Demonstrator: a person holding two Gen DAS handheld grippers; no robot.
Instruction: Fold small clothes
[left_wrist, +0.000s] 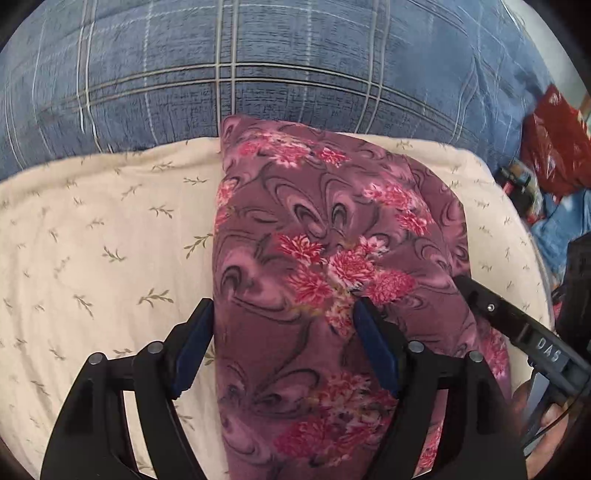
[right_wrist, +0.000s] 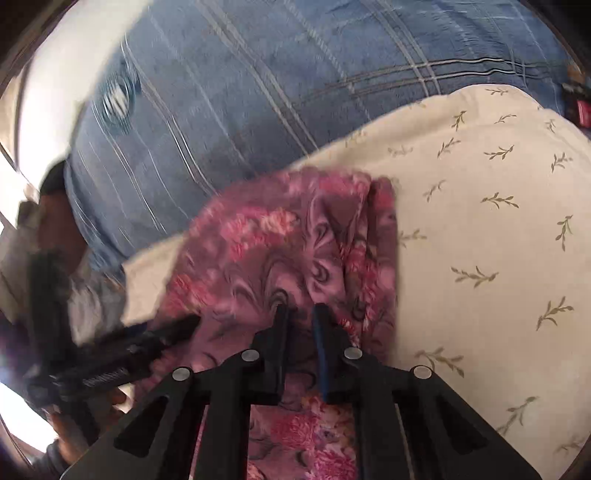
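Bed: we work on a cream sheet (left_wrist: 110, 229).
Cloth (left_wrist: 332, 240): folded lengthwise.
Left tool (left_wrist: 284, 332): apart, straddling its edge.
Right tool (right_wrist: 300, 314): nearly together, pinching a fold.

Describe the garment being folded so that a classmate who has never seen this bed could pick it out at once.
Start at the blue plaid bedcover, then come down to the cream pillow with small olive sprigs lying against it. On that pillow lies the garment, a long folded strip. It alone is mauve with dark swirls and pink-red flowers.
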